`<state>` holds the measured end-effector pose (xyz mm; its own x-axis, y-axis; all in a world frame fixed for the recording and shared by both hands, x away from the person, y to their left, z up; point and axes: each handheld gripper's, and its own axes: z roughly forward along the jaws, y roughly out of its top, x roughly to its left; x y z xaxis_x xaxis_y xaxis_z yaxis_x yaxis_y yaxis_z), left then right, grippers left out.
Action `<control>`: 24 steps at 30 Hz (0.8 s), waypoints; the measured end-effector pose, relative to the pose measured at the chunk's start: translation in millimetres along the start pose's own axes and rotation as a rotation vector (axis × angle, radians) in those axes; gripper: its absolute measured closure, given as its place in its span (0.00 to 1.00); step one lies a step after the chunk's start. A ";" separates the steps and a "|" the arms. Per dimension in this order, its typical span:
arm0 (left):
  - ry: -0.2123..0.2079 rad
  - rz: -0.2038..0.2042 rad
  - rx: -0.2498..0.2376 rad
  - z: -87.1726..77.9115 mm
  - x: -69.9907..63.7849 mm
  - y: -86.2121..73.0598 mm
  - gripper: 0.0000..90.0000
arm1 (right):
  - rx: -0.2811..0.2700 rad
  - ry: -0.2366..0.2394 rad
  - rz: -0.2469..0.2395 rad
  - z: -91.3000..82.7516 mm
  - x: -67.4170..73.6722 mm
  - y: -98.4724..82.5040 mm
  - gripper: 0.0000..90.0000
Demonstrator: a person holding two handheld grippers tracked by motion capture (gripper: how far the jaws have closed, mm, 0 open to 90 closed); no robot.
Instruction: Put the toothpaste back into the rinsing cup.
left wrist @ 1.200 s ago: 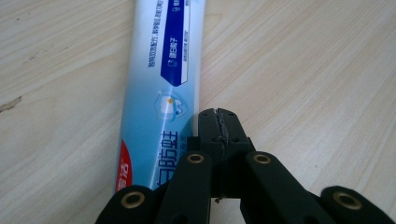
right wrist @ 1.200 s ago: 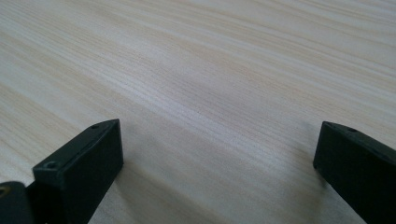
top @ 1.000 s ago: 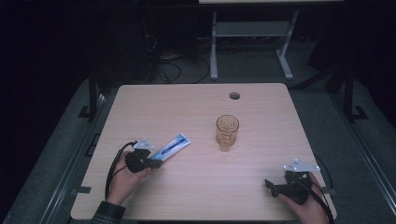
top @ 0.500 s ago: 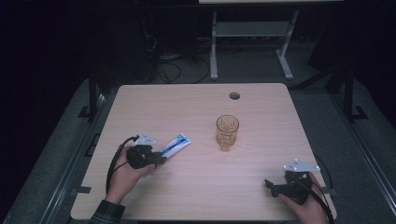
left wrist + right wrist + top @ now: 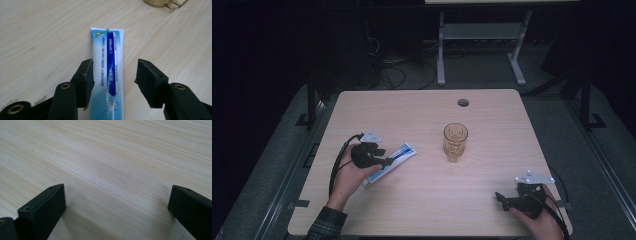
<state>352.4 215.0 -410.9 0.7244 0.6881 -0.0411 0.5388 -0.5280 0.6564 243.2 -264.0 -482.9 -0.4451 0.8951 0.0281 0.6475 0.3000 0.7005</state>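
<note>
My left gripper (image 5: pixel 113 80) sits low over the toothpaste tube (image 5: pixel 108 72), which lies flat on the pale wood counter (image 5: pixel 422 195) toward its left side. My fingers (image 5: pixel 83 81) are spread apart with the tube lying between them; the one on the left of the left gripper view is just beside the tube's edge, and I cannot tell whether it touches, while the other stands clear of it. The tube is white and light blue with a dark blue stripe down its length. There is small printing along the stripe and beside it, and a small green mark near the crimped end, but none of the writing is sharp enough to read. The cap end is cut off at the bottom of that view, and from the high view my hand (image 5: pixel 349 172) covers it too.

An amber glass (image 5: pixel 455 141) stands upright near the middle of the counter, well apart from the tube; in the left gripper view only its base shows, clipped by the top edge.

My right gripper (image 5: pixel 504 199) rests at the near right corner of the counter, its fingers (image 5: pixel 43 208) wide apart over bare wood, holding nothing. A round hole (image 5: pixel 463 102) sits near the counter's far edge. The floor beyond is dark and hard to make out.
</note>
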 end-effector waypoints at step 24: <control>0.021 0.033 0.123 57.4 4.1 14.4 0.39 | 0.000 0.000 -0.001 0.0 0.0 0.0 0.01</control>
<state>387.8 181.7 -444.9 0.7339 0.6793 -0.0041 0.5645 -0.6065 0.5598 243.2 -264.0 -483.0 -0.4455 0.8949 0.0278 0.6472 0.3004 0.7006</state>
